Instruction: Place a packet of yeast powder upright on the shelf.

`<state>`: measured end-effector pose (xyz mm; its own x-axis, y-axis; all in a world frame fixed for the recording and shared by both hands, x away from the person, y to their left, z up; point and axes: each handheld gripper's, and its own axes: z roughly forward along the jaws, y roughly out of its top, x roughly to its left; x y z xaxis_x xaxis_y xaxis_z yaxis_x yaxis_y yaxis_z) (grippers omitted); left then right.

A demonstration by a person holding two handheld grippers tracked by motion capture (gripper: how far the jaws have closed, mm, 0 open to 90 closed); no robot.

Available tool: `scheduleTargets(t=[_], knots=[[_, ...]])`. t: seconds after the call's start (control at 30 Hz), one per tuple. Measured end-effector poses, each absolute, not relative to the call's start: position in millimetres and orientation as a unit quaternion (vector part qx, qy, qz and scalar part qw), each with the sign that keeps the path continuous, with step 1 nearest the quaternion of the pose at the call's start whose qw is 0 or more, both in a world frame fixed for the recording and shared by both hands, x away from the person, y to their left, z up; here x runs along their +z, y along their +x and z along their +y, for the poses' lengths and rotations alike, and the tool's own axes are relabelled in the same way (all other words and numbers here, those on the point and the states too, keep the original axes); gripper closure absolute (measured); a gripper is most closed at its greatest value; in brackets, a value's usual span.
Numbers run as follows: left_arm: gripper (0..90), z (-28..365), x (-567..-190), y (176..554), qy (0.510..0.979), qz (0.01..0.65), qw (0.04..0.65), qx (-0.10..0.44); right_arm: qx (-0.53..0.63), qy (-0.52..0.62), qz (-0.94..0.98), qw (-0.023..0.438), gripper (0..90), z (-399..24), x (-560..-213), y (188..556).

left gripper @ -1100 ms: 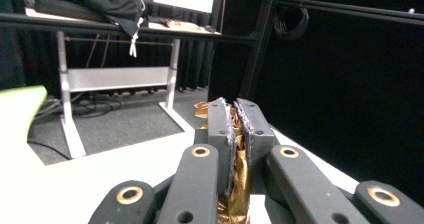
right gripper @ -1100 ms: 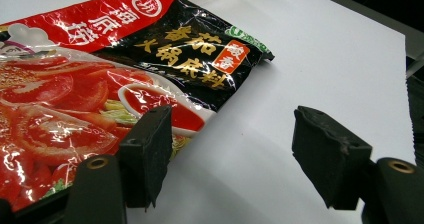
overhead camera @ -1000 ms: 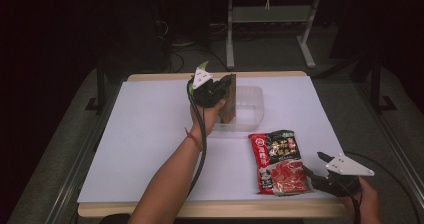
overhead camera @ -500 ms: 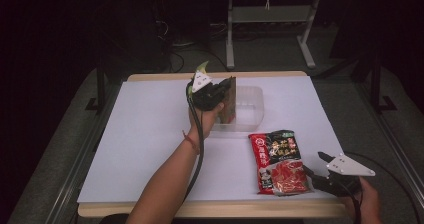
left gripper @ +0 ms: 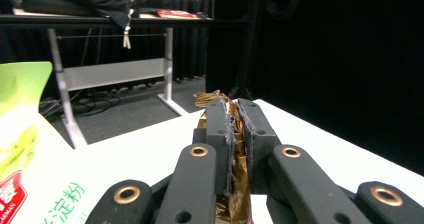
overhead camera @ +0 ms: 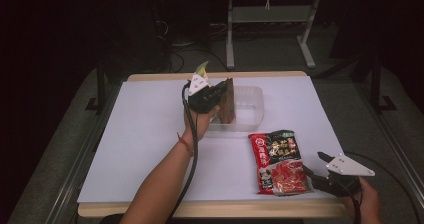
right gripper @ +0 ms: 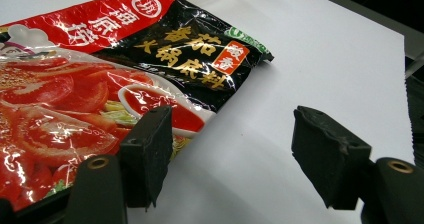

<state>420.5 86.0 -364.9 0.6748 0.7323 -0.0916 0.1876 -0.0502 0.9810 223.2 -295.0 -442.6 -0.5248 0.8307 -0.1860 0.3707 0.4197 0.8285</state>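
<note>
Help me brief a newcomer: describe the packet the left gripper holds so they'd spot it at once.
On the white table, find the clear plastic tub near the far edge. Over its left side the left gripper pinches a flat brown-gold foil packet, upright on edge, unlike the red-and-black soup-base packet lying flat.

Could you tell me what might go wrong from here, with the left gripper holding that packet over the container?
1. The left gripper pinches only the thin top edge of the brown packet; the foil could slip out and drop beside the clear container rather than into it.
2. The packet stands on edge at the container's left wall, so it may catch the rim and tip the light container.
3. The right gripper is open with one jaw beside the red soup packet; a small move could push it off the table.
</note>
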Motion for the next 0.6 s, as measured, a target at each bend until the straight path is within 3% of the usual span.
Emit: scheduleTargets(t=[0.6], knots=[[72.9,97.2,-361.0,409.6,0.707,0.302,0.602,0.217,0.385,0.382,0.783,0.303,32.6,-295.3,-441.8,222.1]])
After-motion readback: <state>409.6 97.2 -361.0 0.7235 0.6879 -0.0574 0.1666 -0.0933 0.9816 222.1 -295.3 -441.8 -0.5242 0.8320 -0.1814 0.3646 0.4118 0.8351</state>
